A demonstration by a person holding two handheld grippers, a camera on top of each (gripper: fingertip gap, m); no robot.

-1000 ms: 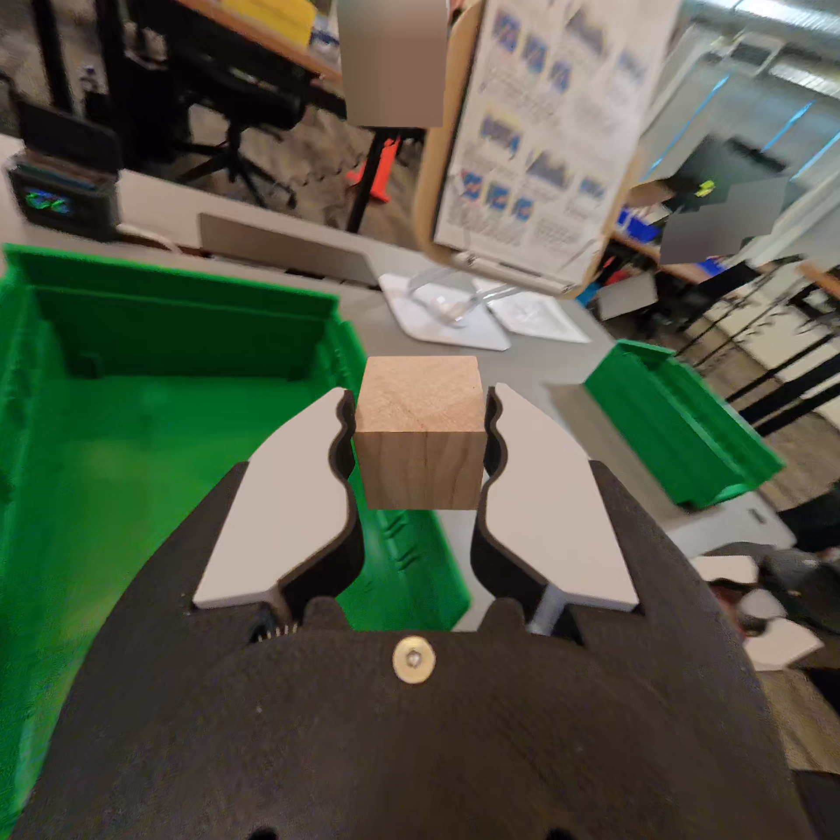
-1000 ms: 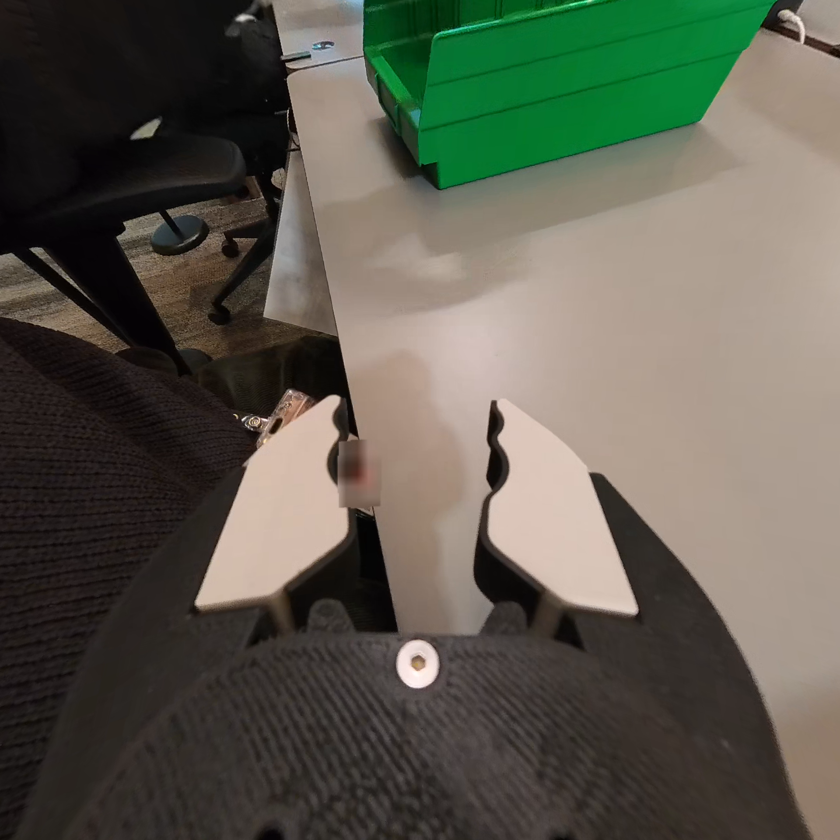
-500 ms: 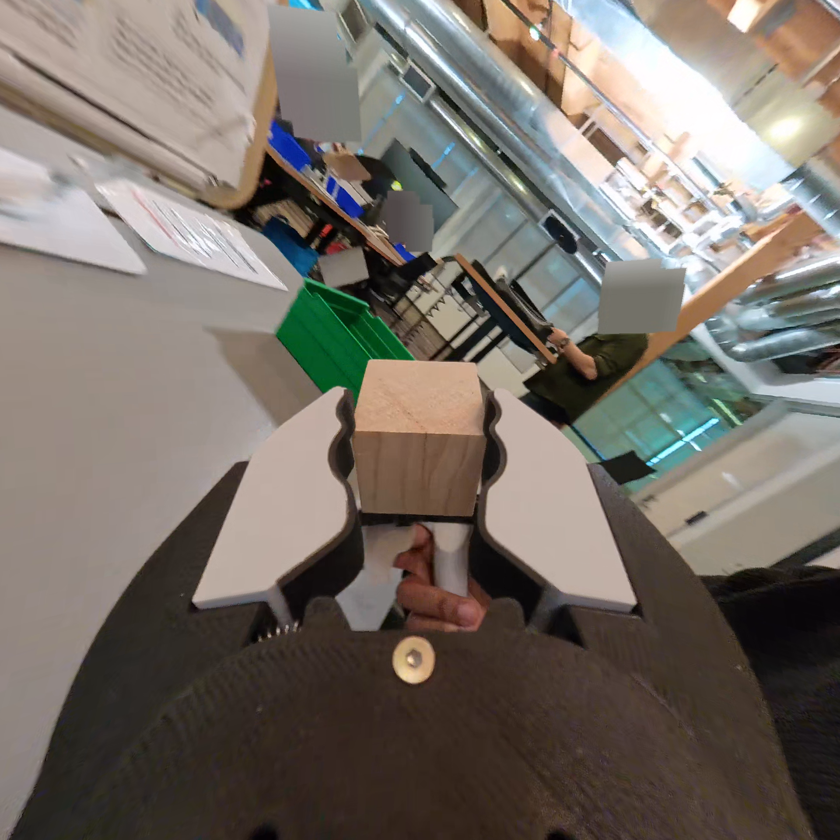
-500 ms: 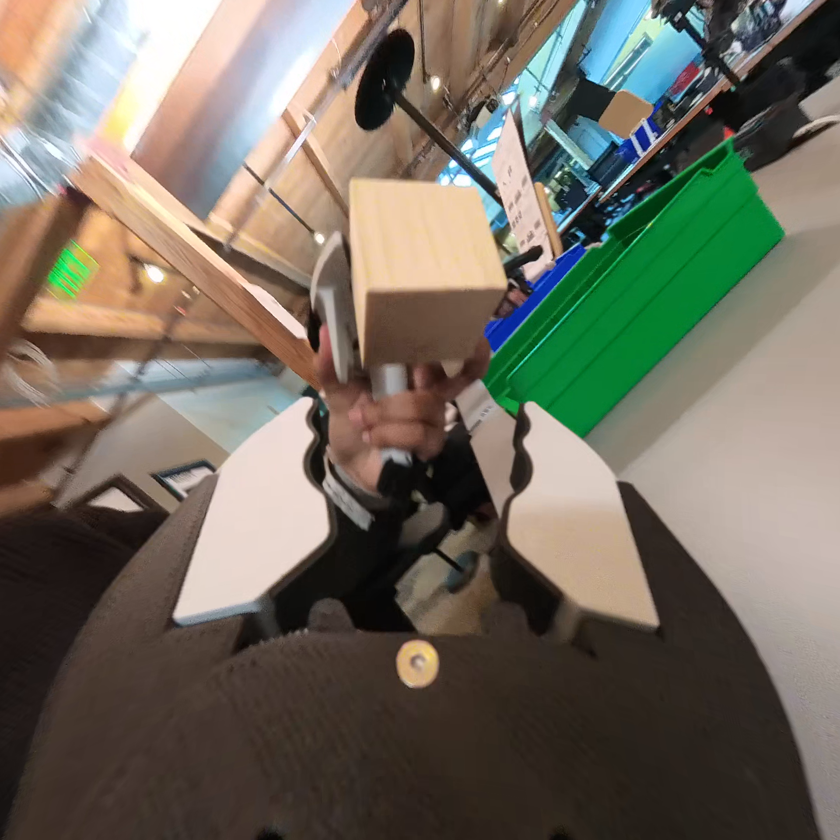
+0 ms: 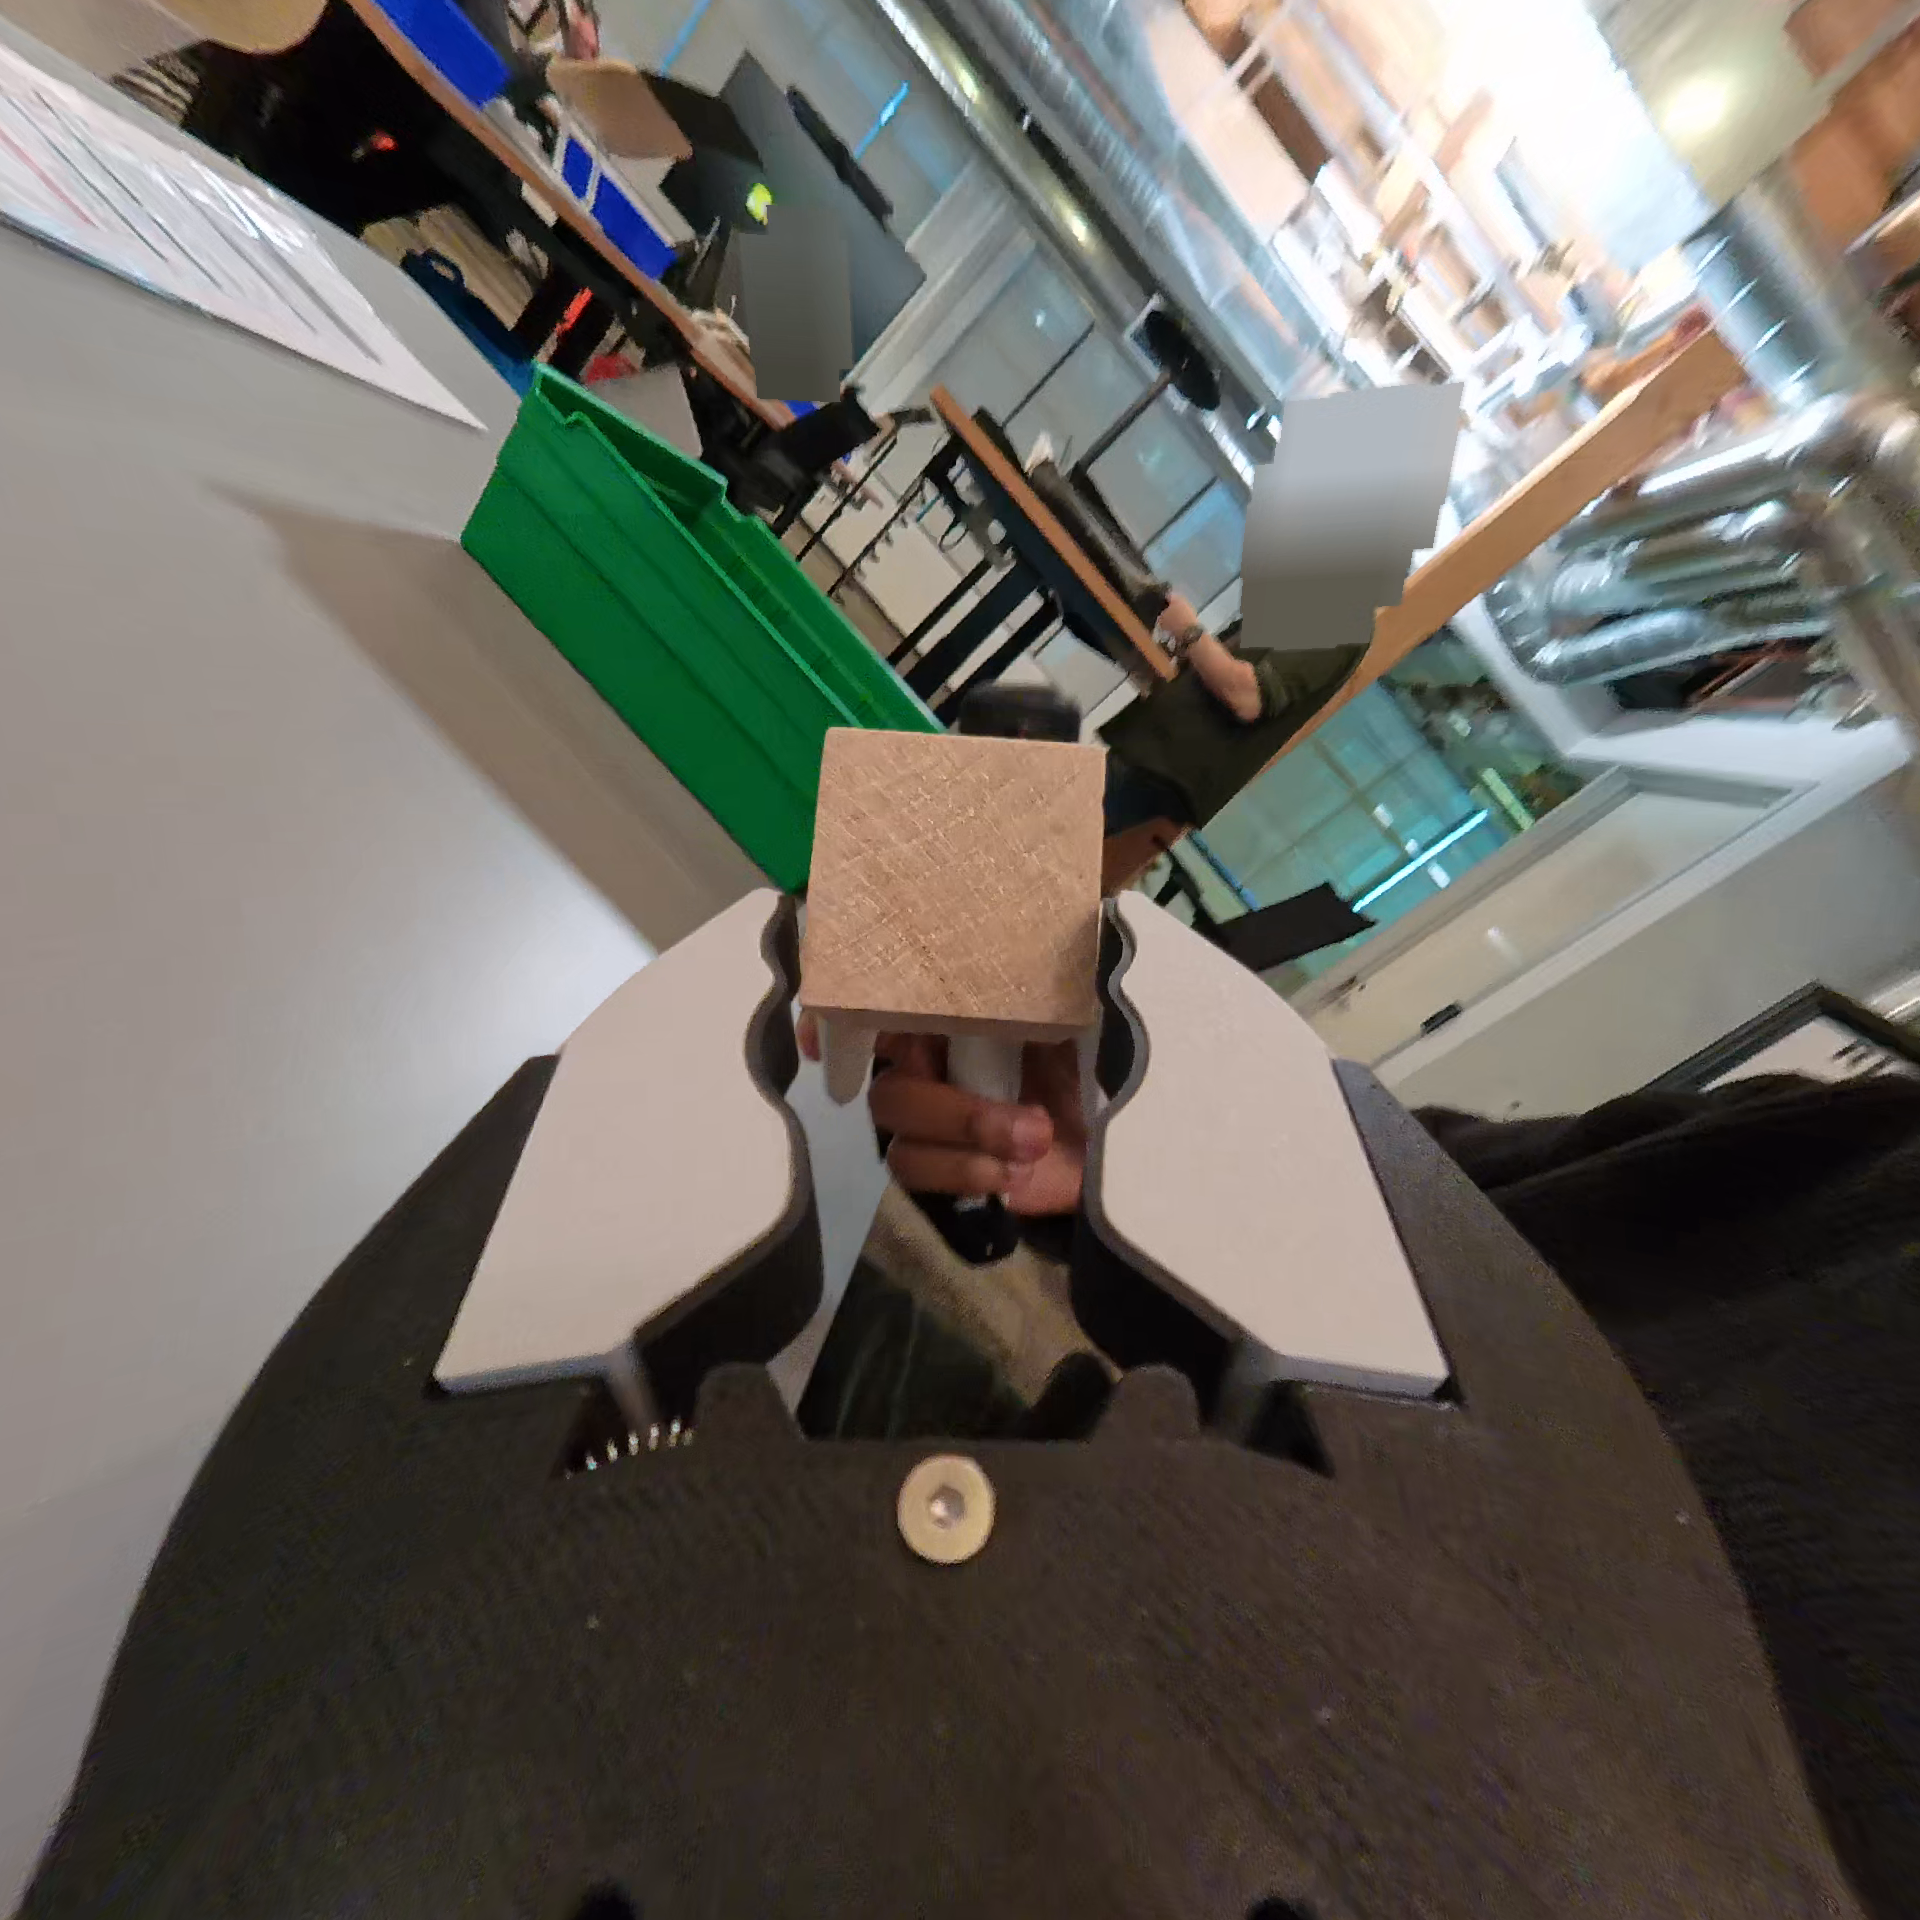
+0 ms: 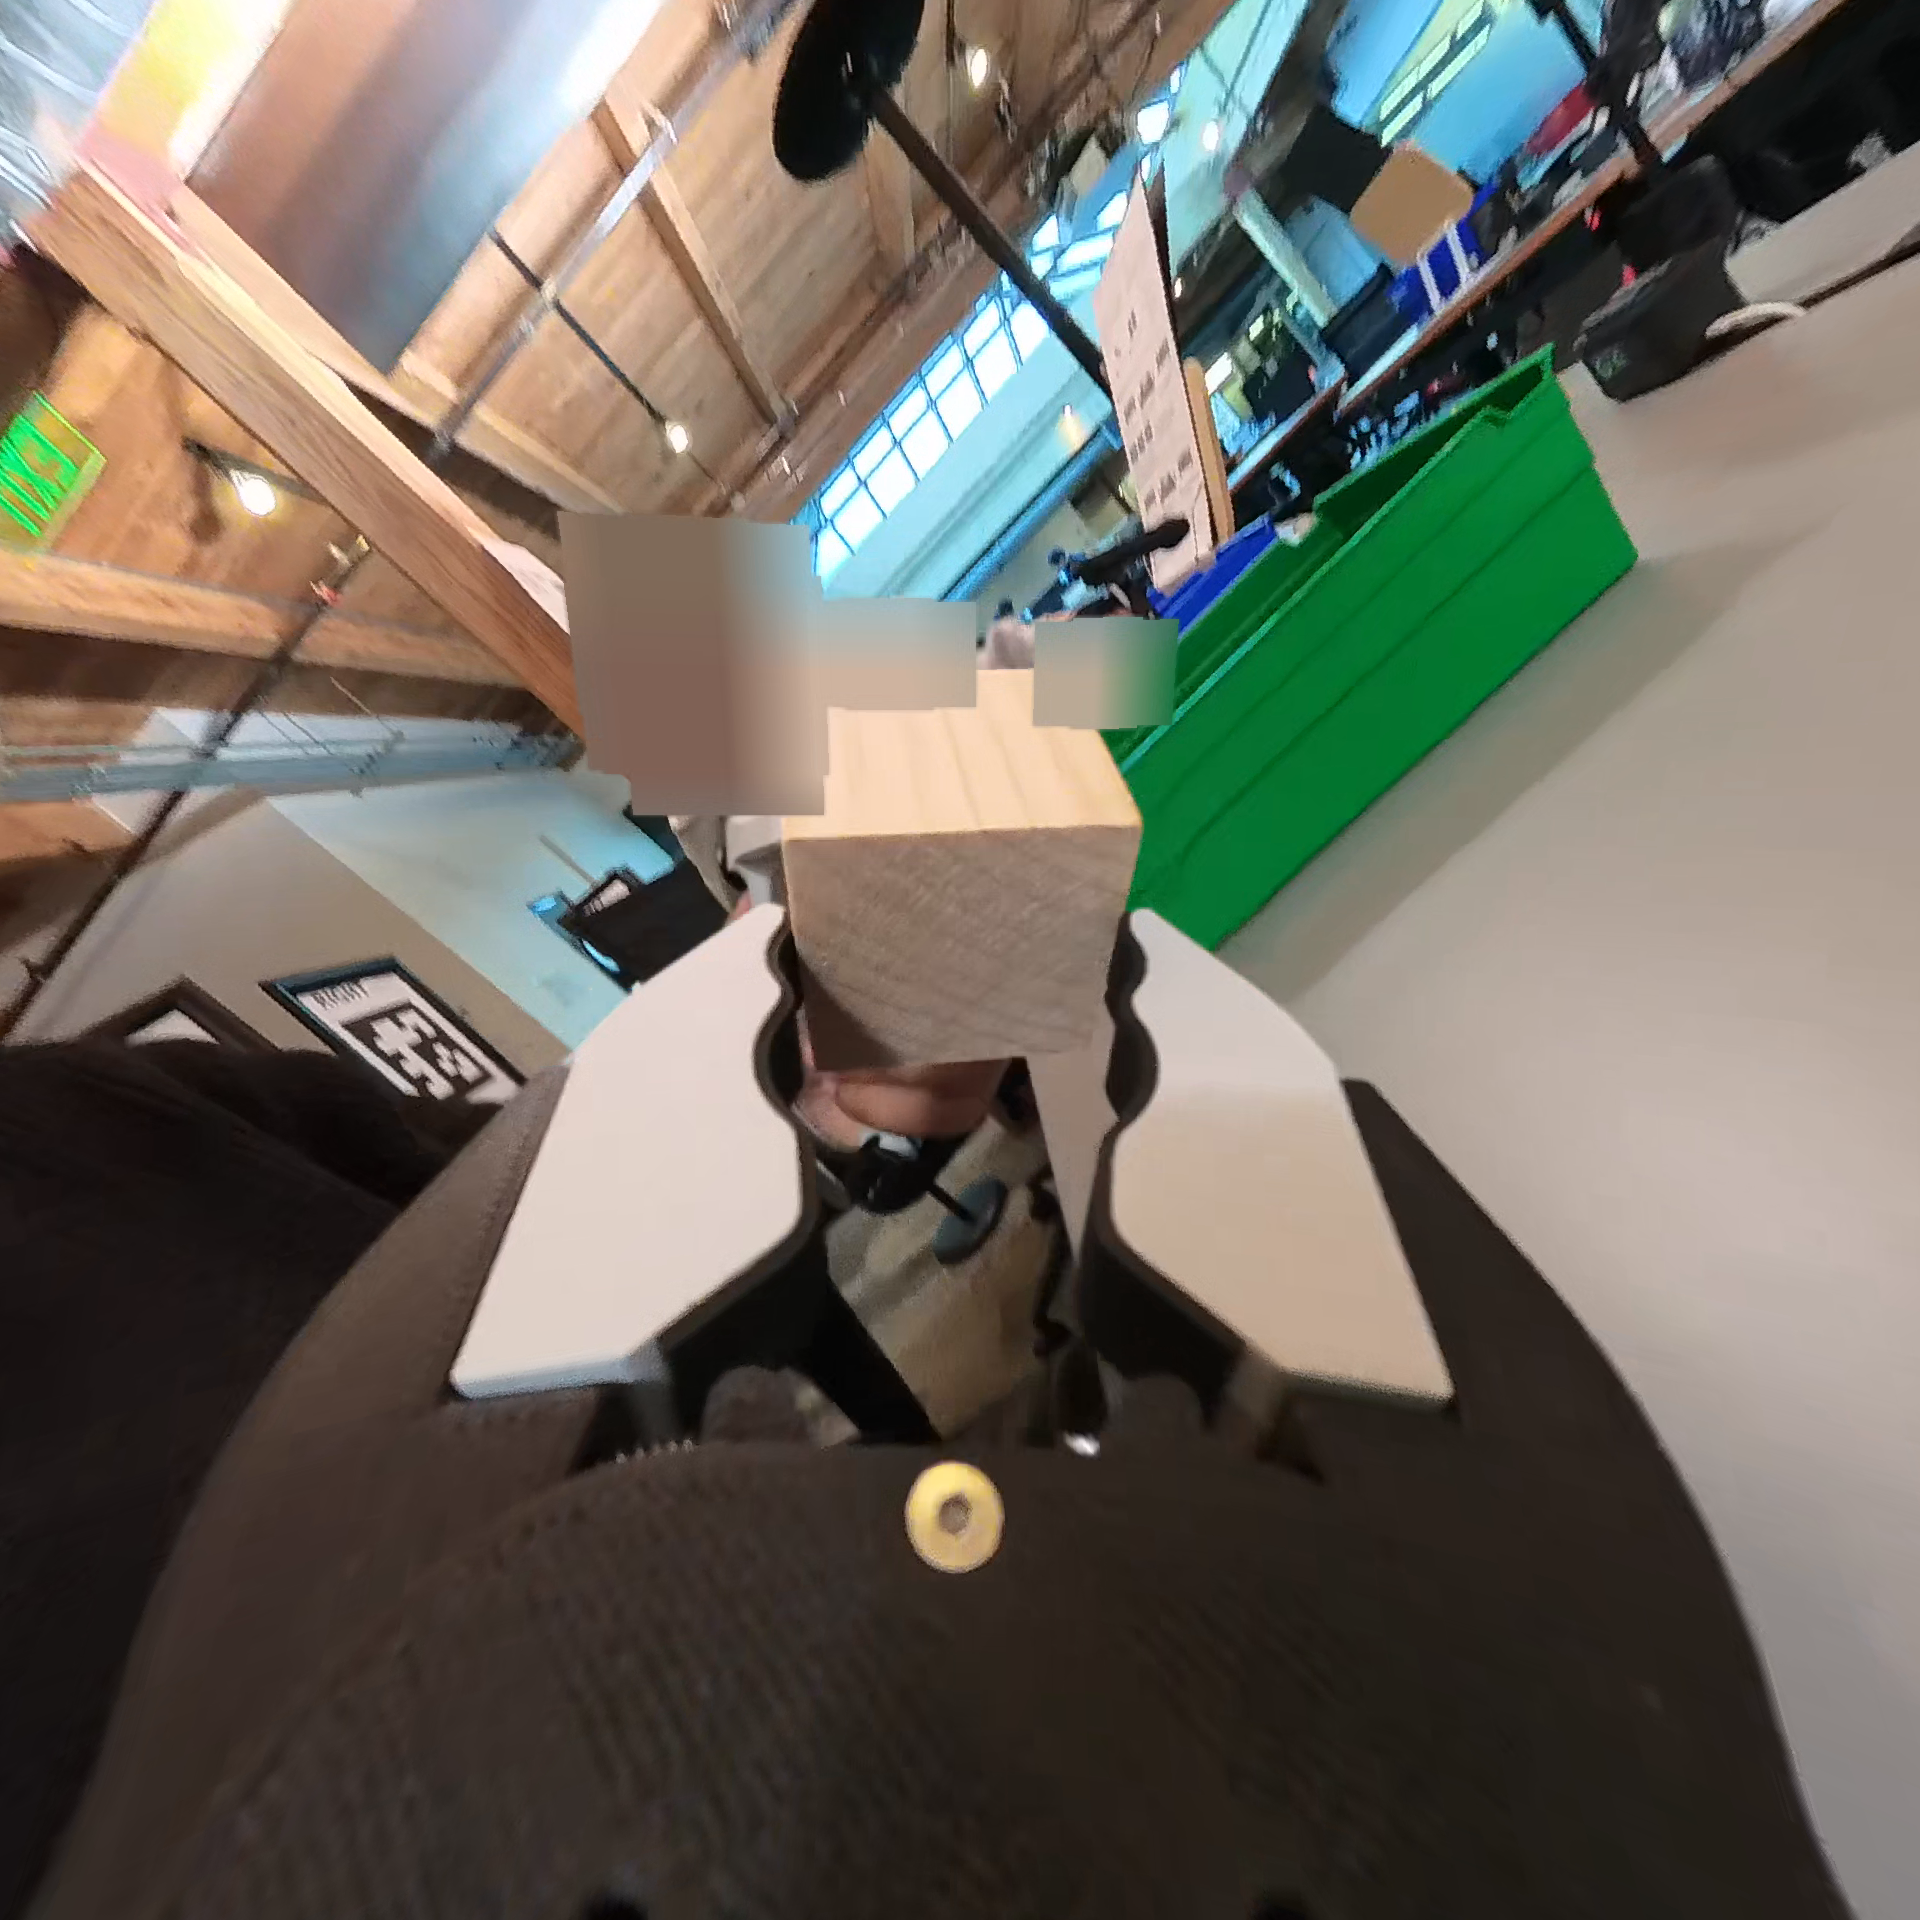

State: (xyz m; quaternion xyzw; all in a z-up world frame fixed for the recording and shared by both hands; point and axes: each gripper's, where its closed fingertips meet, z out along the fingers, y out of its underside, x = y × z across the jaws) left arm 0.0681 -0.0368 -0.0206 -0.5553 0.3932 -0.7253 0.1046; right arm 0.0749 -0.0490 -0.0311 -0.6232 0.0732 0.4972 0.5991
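Each gripper, left and right, is built with a coarse black printed body filling the lower frame, two pale grey wavy-edged fingers, and one round metal screw at lower centre.

This is a big open workshop or lab hall: silver metal ventilation pipes and brown wooden ceiling beams above, long work desks, green plastic storage bins on a grey table.

Both wrist views close, tilted, facing each other; share wooden block and green bin.
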